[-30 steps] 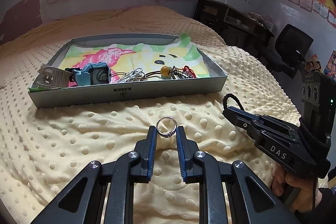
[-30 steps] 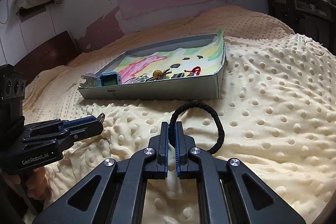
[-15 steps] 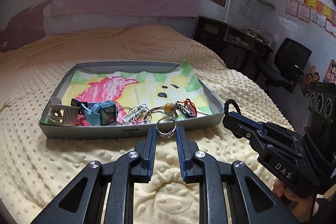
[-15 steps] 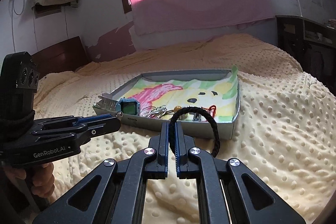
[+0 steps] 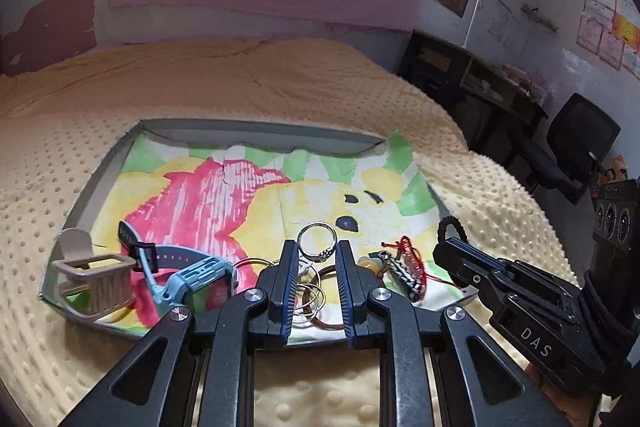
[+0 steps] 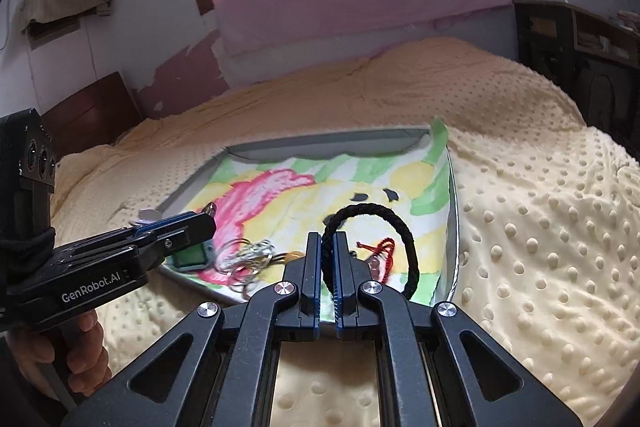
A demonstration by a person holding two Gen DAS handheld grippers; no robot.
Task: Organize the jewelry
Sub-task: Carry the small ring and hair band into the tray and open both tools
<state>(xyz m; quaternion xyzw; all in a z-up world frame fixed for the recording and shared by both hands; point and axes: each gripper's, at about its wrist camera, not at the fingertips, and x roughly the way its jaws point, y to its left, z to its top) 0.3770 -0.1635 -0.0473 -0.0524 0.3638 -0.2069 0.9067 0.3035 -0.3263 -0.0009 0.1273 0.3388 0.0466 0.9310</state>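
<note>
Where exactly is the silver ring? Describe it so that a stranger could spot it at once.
Find the grey tray with the colourful drawing, on the yellow dotted bedspread. Above its near edge, the left gripper holds the silver ring upright between its blue pads. Unlike the loose rings lying in the tray, it is a single band with a small ornament.

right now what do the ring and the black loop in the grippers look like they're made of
The ring in the left gripper looks like polished silver-toned metal: it is thin and glints. The black bracelet pinched in the right gripper looks like matte braided cord or leather; its twisted strands show, but which one is unclear.
</note>
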